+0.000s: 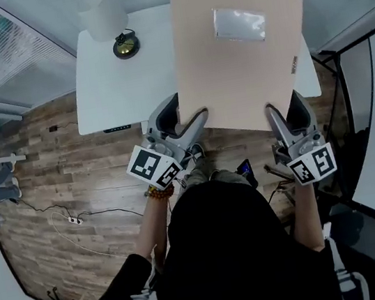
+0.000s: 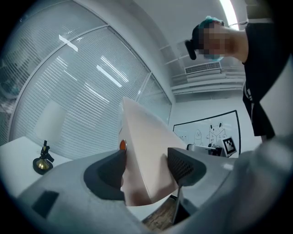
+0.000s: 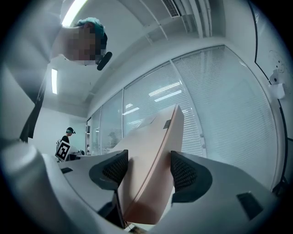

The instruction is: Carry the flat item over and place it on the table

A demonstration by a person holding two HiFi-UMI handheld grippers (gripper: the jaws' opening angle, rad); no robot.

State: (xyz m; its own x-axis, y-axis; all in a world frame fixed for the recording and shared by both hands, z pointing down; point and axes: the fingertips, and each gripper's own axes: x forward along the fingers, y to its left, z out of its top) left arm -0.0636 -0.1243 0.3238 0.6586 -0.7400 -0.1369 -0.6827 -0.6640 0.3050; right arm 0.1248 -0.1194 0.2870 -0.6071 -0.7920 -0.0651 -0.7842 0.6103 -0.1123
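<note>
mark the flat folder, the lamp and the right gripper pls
flat folder (image 1: 233, 82): head view, bare face below its clear pocket.
lamp (image 1: 127, 46): head view, its round dark base.
right gripper (image 3: 149, 173): right gripper view, midway between its jaws, which clamp the flat folder's edge.

Pale peach folder with a clear pocket, held over the white counter's right part, clamped at its near edge.
</note>
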